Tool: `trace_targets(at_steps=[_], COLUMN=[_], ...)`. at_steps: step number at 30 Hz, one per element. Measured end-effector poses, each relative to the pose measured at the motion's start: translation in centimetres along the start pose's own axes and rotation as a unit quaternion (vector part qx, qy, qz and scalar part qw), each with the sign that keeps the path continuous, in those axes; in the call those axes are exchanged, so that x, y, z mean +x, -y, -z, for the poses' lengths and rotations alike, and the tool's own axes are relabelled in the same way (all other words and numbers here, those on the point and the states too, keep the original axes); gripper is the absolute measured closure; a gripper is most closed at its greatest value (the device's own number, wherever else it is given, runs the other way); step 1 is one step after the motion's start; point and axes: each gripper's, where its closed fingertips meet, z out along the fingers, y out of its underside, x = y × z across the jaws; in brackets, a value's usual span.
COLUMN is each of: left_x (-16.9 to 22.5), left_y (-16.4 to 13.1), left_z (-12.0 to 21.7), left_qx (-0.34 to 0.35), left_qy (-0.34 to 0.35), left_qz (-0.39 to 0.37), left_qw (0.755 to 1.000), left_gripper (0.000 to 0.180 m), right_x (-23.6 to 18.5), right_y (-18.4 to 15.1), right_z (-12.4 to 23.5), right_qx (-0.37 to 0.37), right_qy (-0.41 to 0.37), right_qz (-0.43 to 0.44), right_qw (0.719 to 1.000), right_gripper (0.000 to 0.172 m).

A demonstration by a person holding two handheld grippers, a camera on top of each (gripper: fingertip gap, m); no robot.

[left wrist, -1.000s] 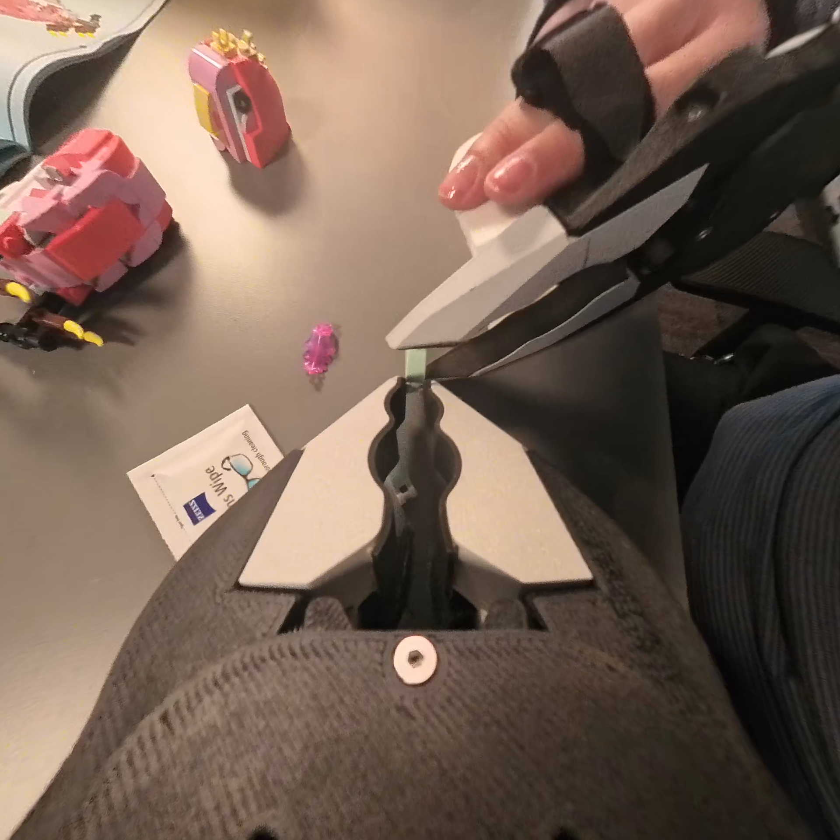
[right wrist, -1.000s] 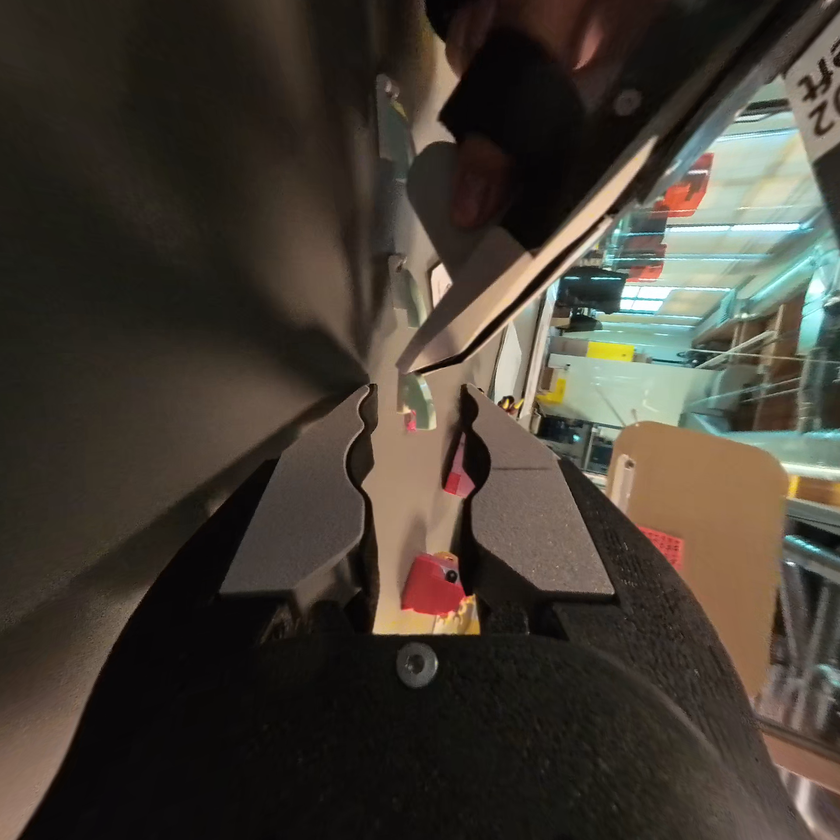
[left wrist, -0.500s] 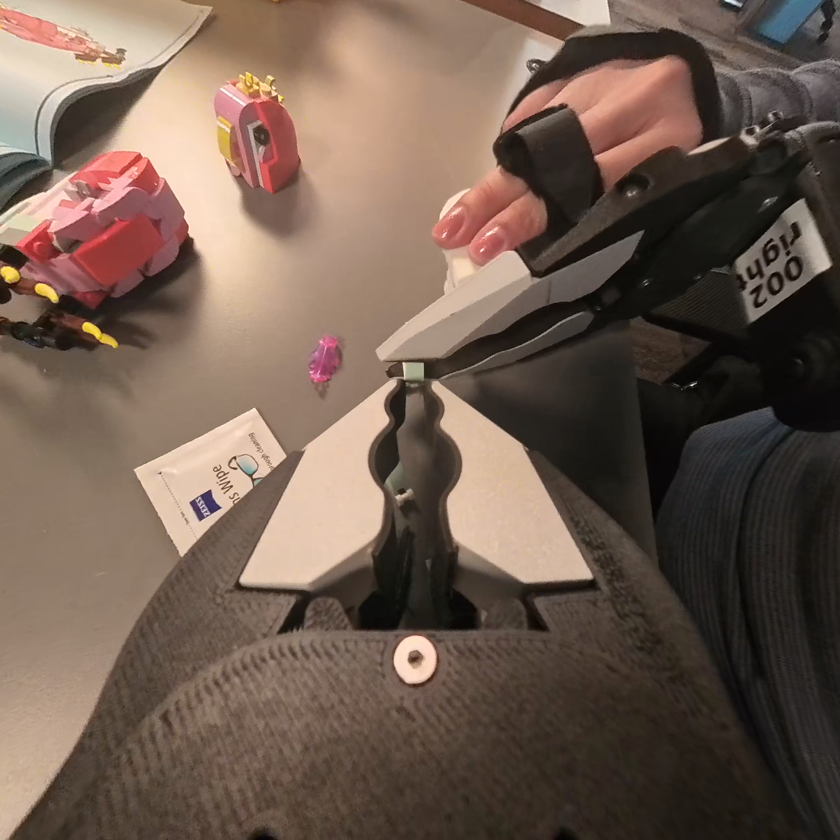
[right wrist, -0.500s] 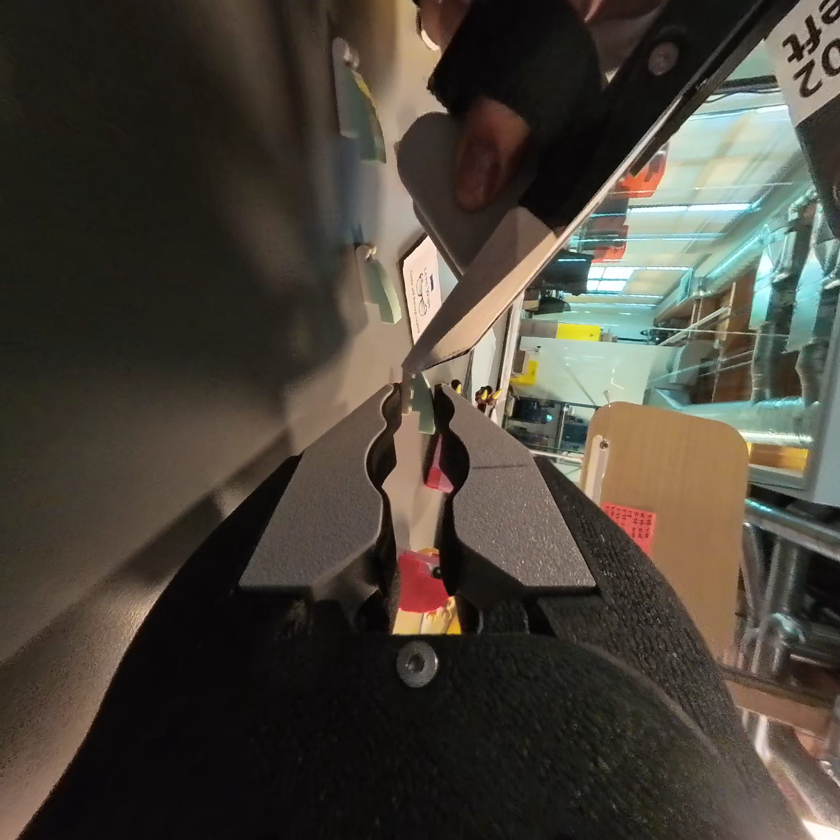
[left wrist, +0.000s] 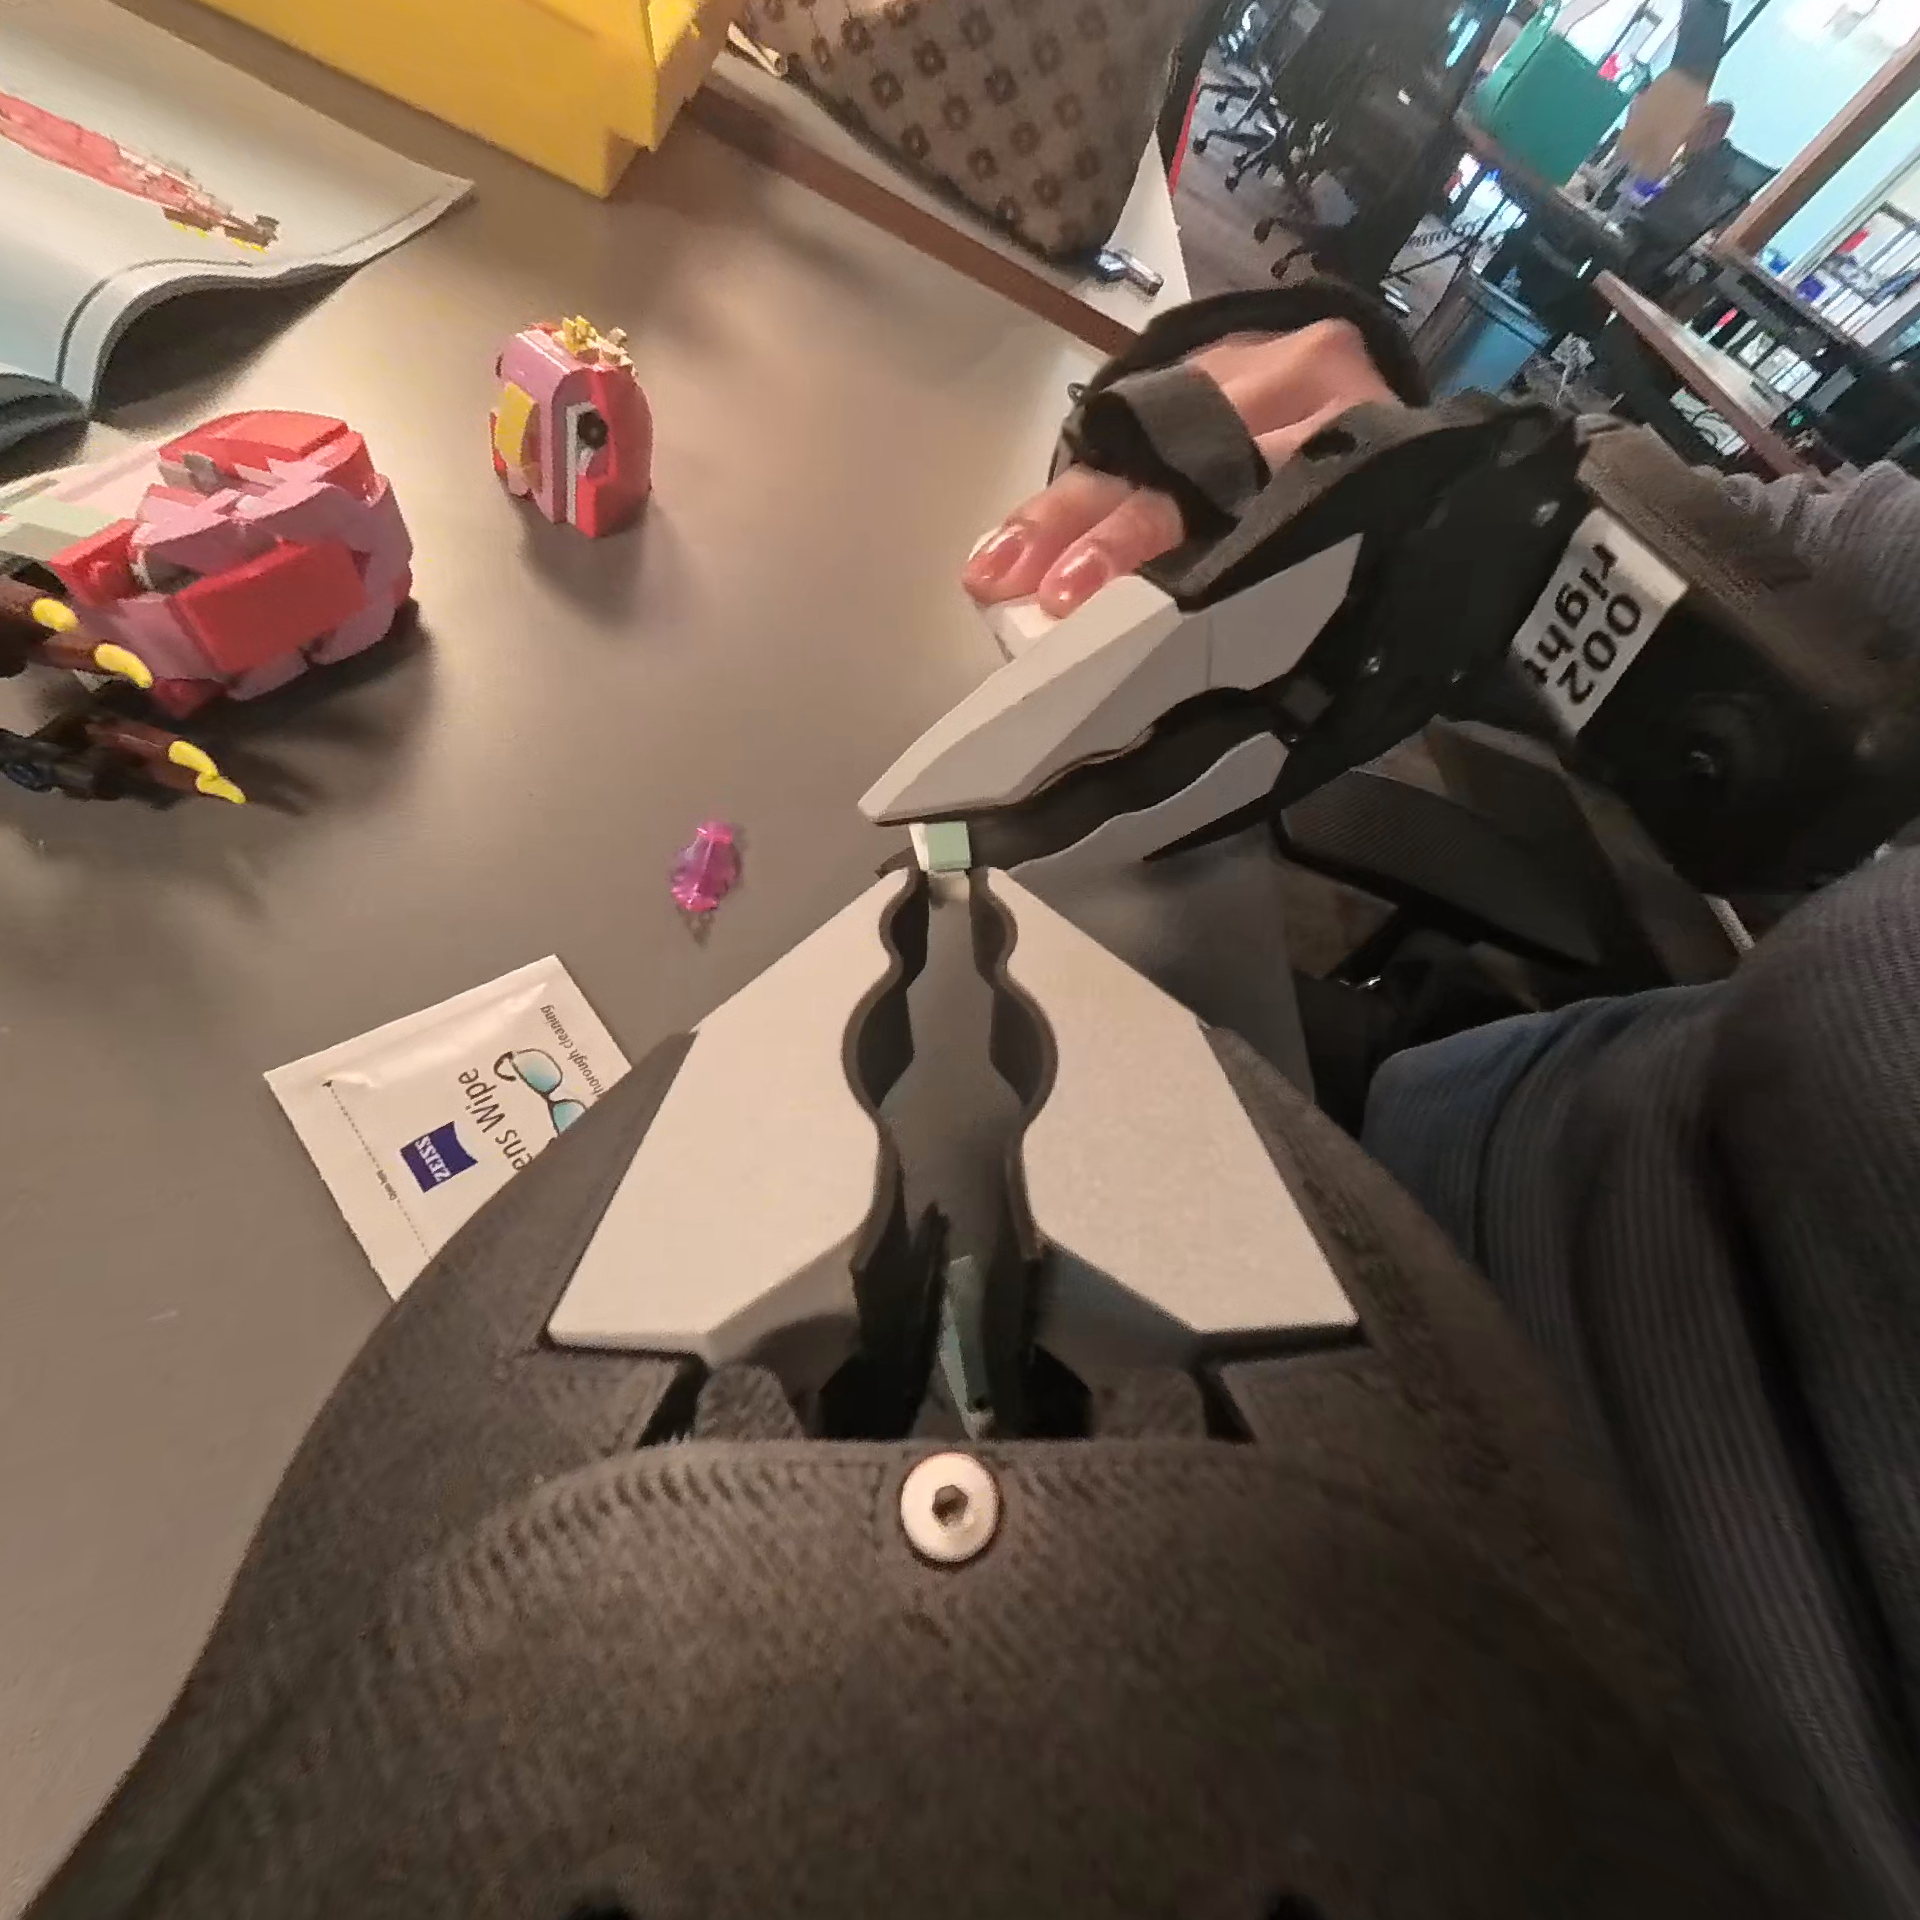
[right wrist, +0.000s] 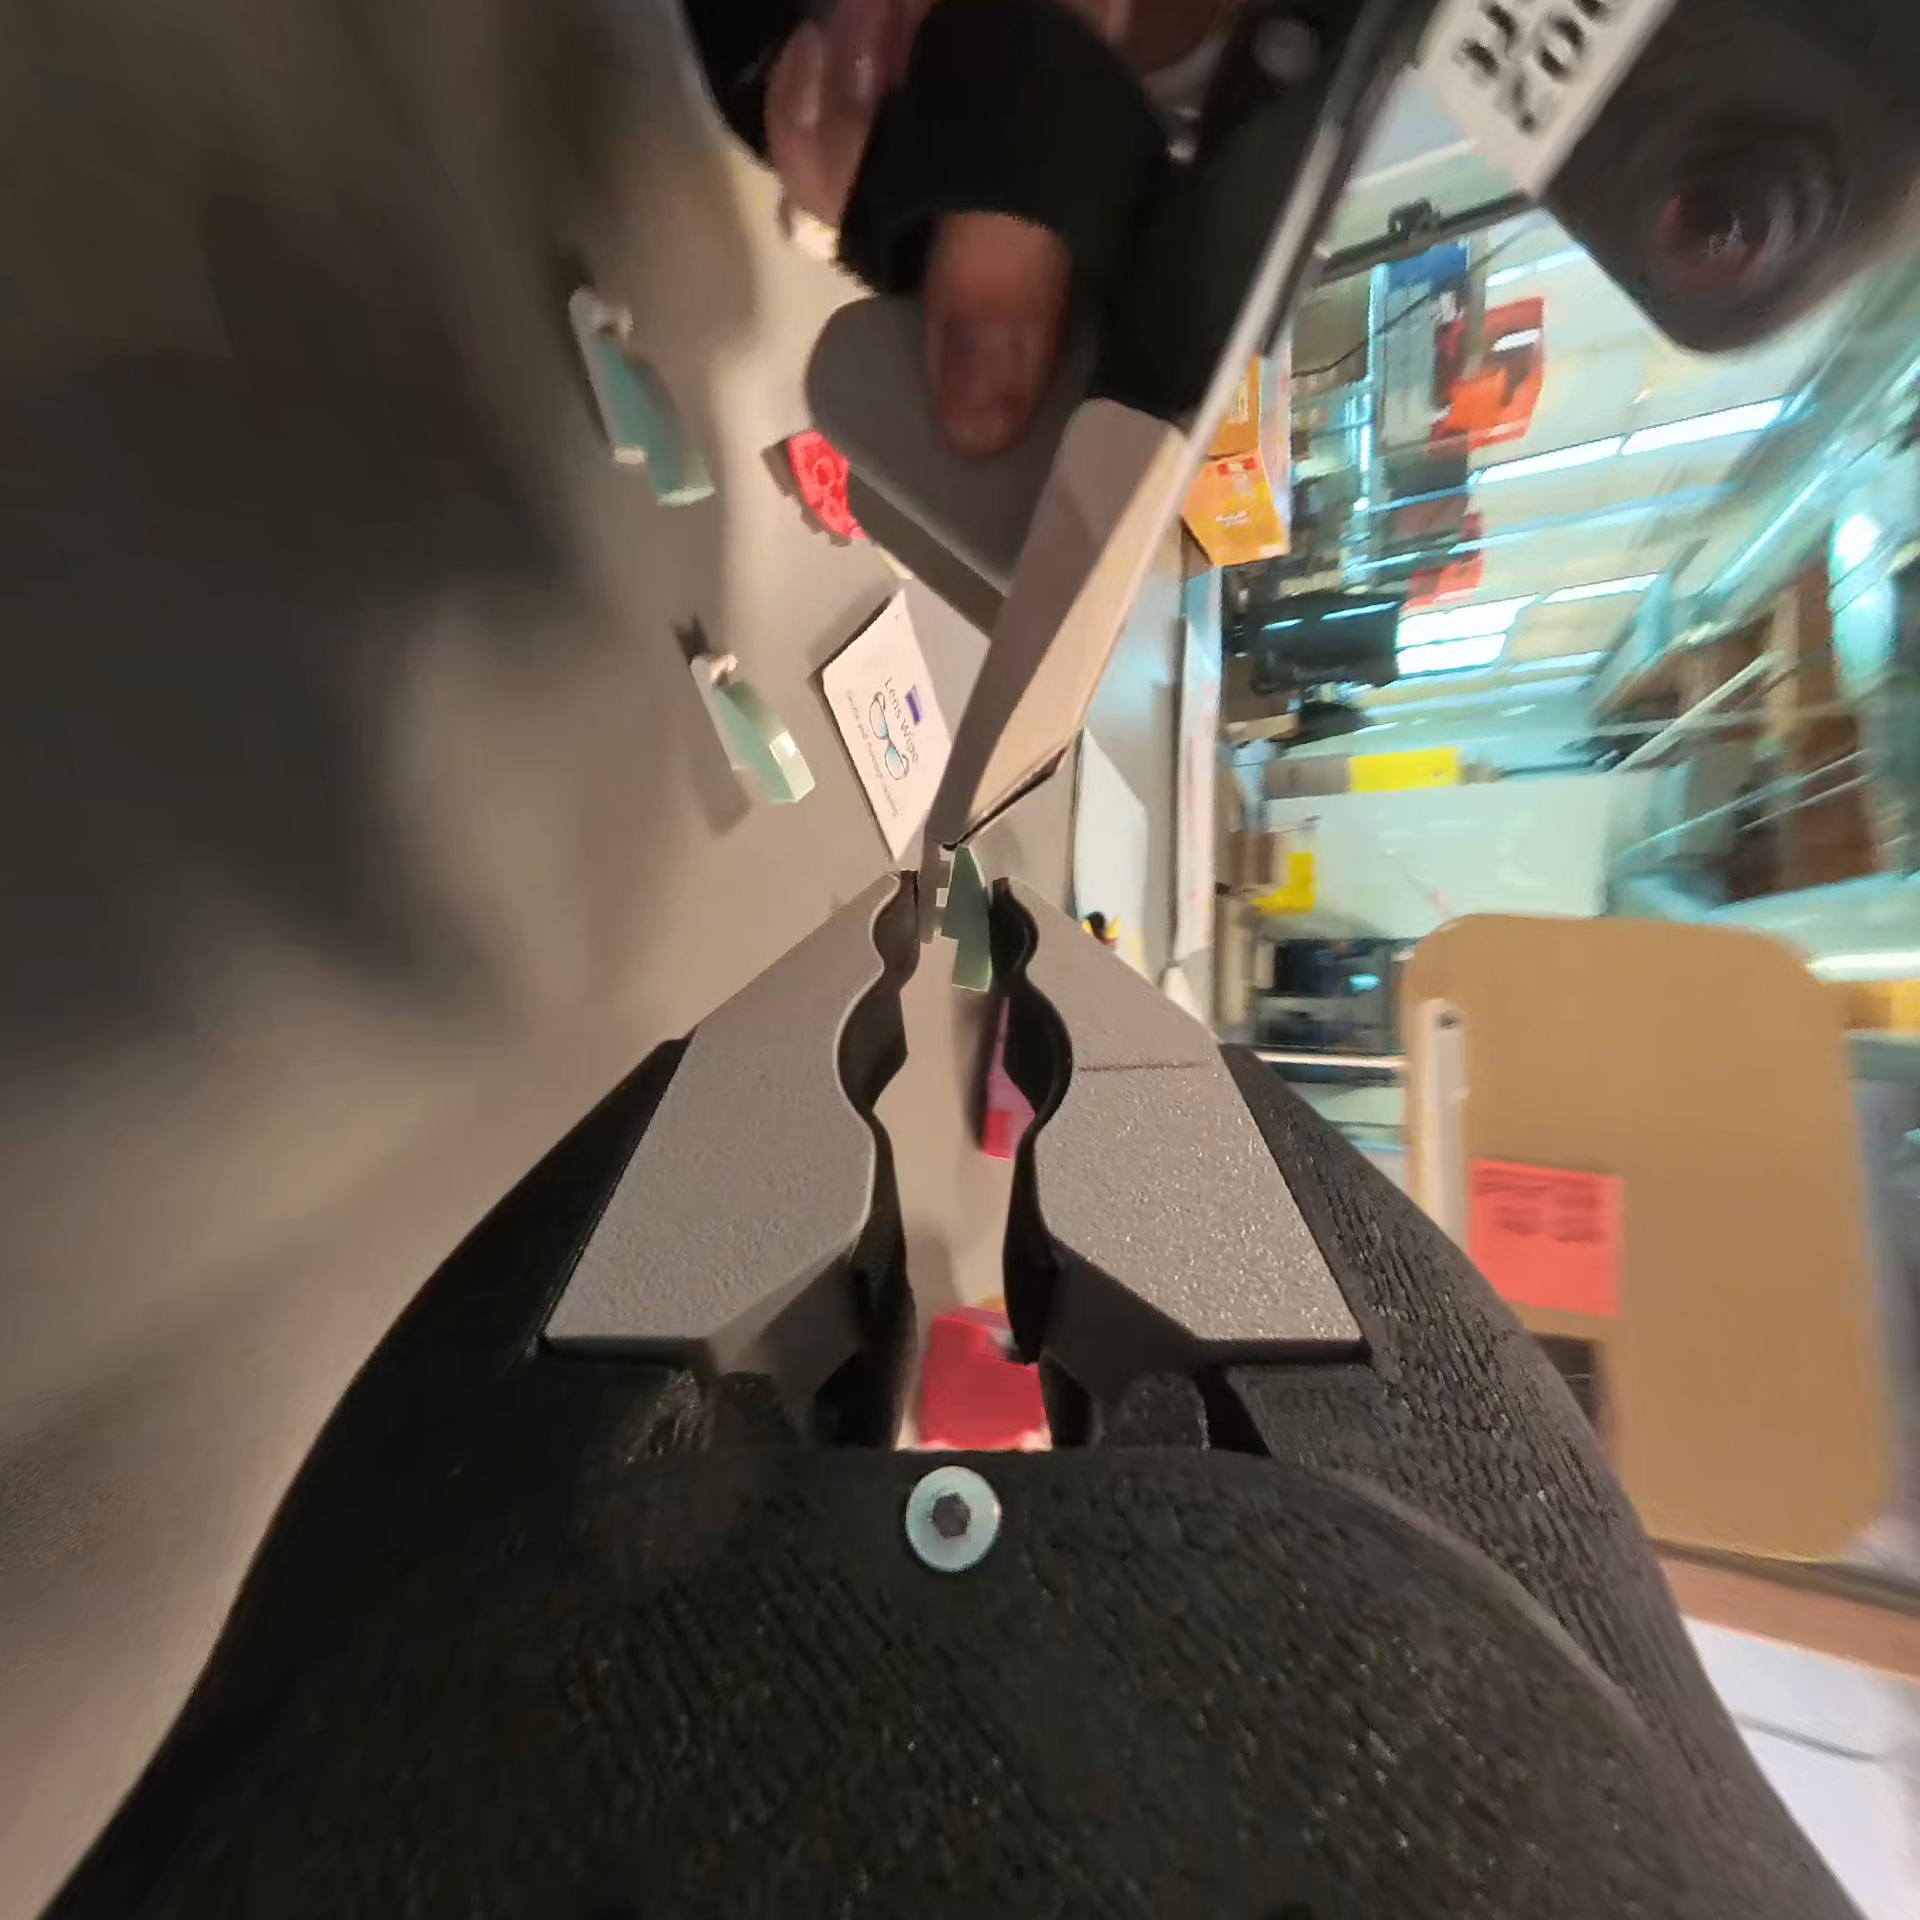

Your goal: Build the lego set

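Pale green brick piece (left wrist: 948, 847) is up in the air just off the near edge of the desk (left wrist: 831, 540), right where the two claws meet; the right claw (left wrist: 940, 840) comes in from the right and is pinching it between its fingertips, with a hand (left wrist: 1174, 488) strapped on top; the left claw (left wrist: 940, 883) is pressed nearly together on a small whitish bit hanging off the bottom of that same piece. On the desk: a little pink see-through gem (left wrist: 709, 864) just left of the tips; a white wipe sachet (left wrist: 447, 1117) nearer and to the left; a red and pink brick build (left wrist: 234, 566) with yellow claws far left; a smaller pink and red build (left wrist: 571, 436) beyond it; an open booklet (left wrist: 187, 197) and a yellow box (left wrist: 540, 73) at the far side. From the right wrist view, two more pale green pieces (right wrist: 753, 743) lie on the desk.
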Motion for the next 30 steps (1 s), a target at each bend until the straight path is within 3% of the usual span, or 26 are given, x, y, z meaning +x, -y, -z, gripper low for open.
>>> trace_targets(at_steps=[8,23,30], left_x=[0.1,0.8,1.0], left_y=[-0.4,-0.2,-0.3], left_z=[-0.1,0.3,0.3], left_qx=[-0.018,-0.012,-0.011], left_qy=[0.001,-0.021,-0.032], left_qz=[-0.005,-0.039,-0.033], left_qw=[1.000,0.999,0.999], left_gripper=[0.174,0.173,0.173], right_x=[-0.1,-0.2,-0.3], right_y=[0.2,0.8,0.9], right_z=[-0.1,0.2,0.2], right_qx=[-0.008,0.014,0.028], right_qy=[-0.027,0.038,0.049], right_qz=[0.112,-0.030,-0.036], right_qw=[0.993,0.999,0.998], right_gripper=[0.159,0.159,0.159])
